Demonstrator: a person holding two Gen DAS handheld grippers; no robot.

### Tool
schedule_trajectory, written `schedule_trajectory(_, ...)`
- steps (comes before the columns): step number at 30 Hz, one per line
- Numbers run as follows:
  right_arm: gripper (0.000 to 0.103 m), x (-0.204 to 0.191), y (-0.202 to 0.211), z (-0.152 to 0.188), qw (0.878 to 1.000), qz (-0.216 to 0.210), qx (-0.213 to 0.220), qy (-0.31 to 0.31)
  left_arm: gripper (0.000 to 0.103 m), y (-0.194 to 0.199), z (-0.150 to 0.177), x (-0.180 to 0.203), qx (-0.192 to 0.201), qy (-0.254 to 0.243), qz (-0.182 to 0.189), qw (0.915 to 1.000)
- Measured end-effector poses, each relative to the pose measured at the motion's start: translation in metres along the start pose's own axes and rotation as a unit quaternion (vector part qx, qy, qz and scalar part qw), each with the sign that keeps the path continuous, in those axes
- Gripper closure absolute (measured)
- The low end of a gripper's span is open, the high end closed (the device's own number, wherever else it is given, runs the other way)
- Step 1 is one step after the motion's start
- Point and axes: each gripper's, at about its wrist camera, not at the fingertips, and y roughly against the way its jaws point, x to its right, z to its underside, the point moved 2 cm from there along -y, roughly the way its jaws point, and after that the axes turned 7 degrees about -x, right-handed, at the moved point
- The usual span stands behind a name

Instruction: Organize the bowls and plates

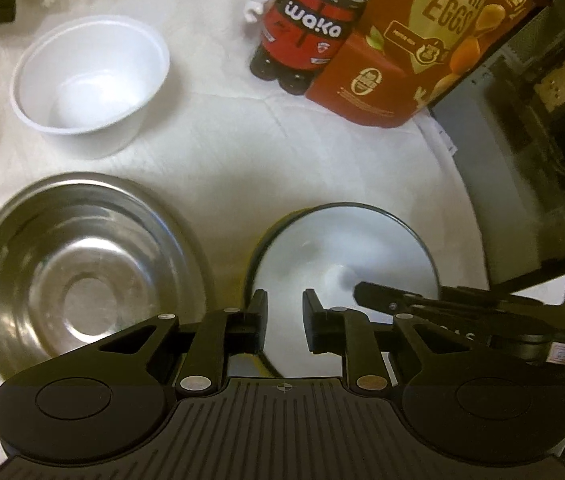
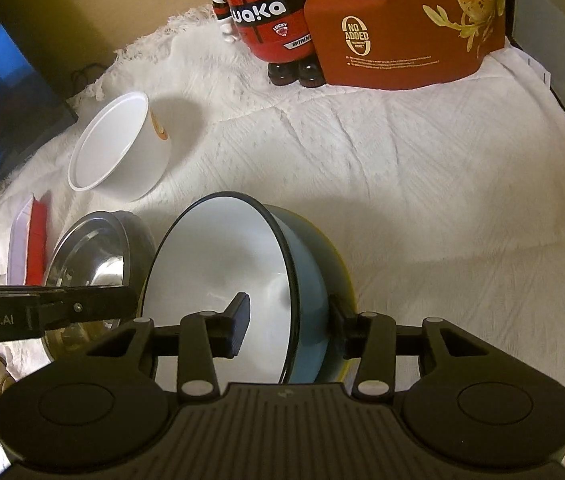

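Observation:
A blue enamel bowl [image 2: 218, 264] with a white inside and dark rim sits on a yellow dish. My right gripper [image 2: 288, 328] straddles its near rim, one finger inside, one outside against the wall, gripping it. The same bowl [image 1: 342, 256] shows in the left wrist view with the right gripper's finger [image 1: 386, 298] in it. My left gripper [image 1: 284, 320] is open just above the bowl's left rim, holding nothing. A steel bowl [image 1: 82, 276] lies to the left, and a white plastic bowl [image 1: 90, 76] farther back.
A red mascot figure [image 1: 302, 28] and a red quail-egg bag [image 1: 422, 48] stand at the back of the white cloth [image 2: 422, 184]. A red and white flat tray [image 2: 28, 240] lies at the far left. Dark furniture borders the cloth's right edge [image 1: 530, 120].

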Motion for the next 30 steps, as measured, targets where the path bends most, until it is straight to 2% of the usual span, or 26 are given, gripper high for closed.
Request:
schedule_trajectory(7,0.066,0.001,0.003,0.004,1.0,0.007,0.011,-0.002,0.082,0.002,0.0,-0.007,0.016,-0.001,-0.036,0.9992)
schedule_trajectory(12,0.068,-0.007,0.02,0.005,0.997,0.039,0.051,0.033,0.082,-0.006,0.001,-0.004,0.005,-0.009,-0.044,0.999)
schedule_trajectory(17,0.074,0.008,0.016,0.0,0.997,0.062,0.045,0.014,0.082,-0.01,0.001,-0.001,-0.001,-0.015,-0.047,0.9988)
schedule_trajectory(21,0.074,0.017,0.009,0.001,0.998,0.05,0.034,0.004,0.082,-0.013,0.001,-0.002,-0.004,-0.014,-0.048,0.9987)
schedule_trajectory(25,0.074,0.006,0.017,-0.003,0.998,0.036,0.045,0.031,0.082,-0.012,0.0,-0.01,-0.003,0.0,-0.032,0.9995)
schedule_trajectory(27,0.07,-0.002,0.027,-0.009,0.996,0.027,0.062,0.059,0.082,-0.003,-0.003,-0.018,0.011,0.014,-0.014,0.9997)
schedule_trajectory(29,0.055,-0.011,0.032,-0.019,0.993,0.034,0.077,0.085,0.082,0.011,-0.008,-0.031,0.035,0.031,-0.005,0.9989)
schedule_trajectory(30,0.052,-0.016,0.033,-0.025,0.991,0.038,0.082,0.094,0.082,0.019,-0.011,-0.04,0.049,0.041,-0.004,0.9979)
